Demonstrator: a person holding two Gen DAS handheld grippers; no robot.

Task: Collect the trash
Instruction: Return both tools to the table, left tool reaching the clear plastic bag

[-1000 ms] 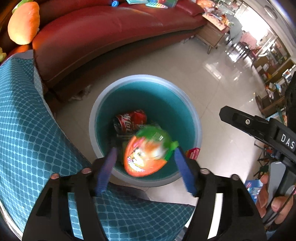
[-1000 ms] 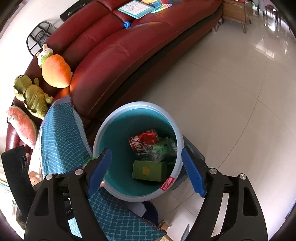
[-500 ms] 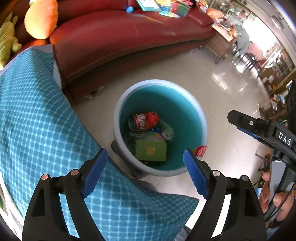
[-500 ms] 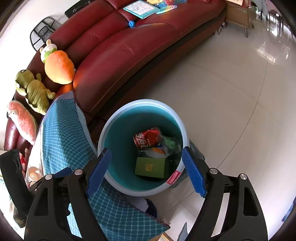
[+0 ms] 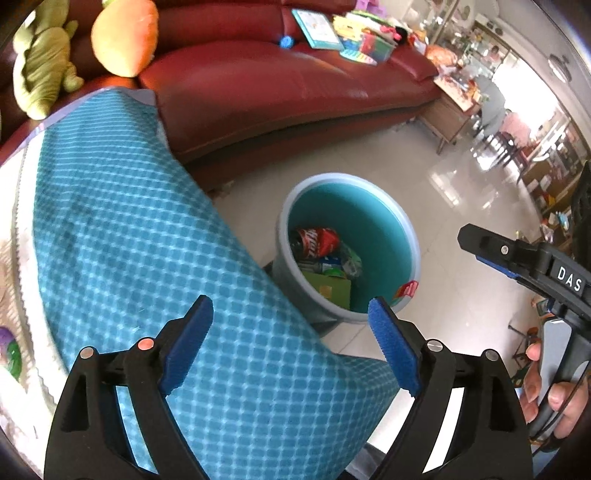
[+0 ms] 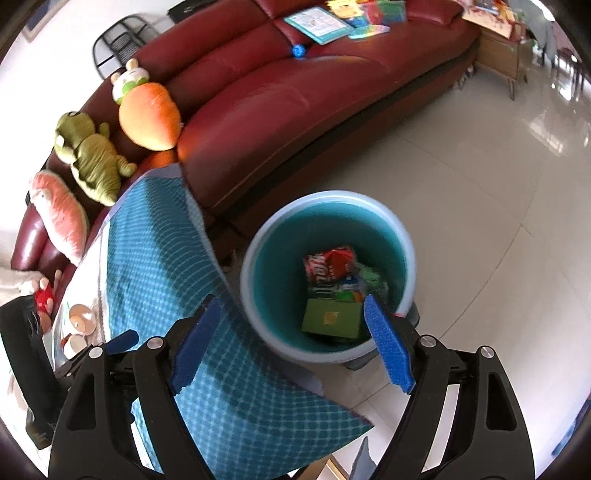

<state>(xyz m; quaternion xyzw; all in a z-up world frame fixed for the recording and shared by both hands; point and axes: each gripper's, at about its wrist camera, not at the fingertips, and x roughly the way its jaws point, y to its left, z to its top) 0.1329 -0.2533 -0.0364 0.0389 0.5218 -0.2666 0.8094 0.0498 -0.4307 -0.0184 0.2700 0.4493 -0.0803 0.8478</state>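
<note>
A teal bin [image 5: 402, 236] [image 6: 258, 258] stands on the tiled floor beside the table. Inside lie a crushed red cola can [image 5: 316, 240] [image 6: 328, 264], a green box [image 5: 330, 288] [image 6: 332, 319] and a green-orange wrapper [image 6: 351, 293]. My left gripper [image 5: 291, 334] is open and empty, above the teal checked tablecloth [image 5: 129, 240] and back from the bin. My right gripper [image 6: 291, 328] is open and empty, above the bin's near rim. It also shows in the left wrist view [image 5: 517, 258] at the right.
A red leather sofa [image 6: 314, 92] curves behind the bin, with plush toys [image 6: 147, 107] and books [image 6: 317, 20] on it. The tablecloth [image 6: 155, 258] hangs over the table edge next to the bin. Small items [image 6: 79, 315] lie on the table at the left.
The left gripper let go of the green-orange wrapper, which dropped into the bin. Both grippers have since pulled up and back, so the bin looks smaller and further right.
</note>
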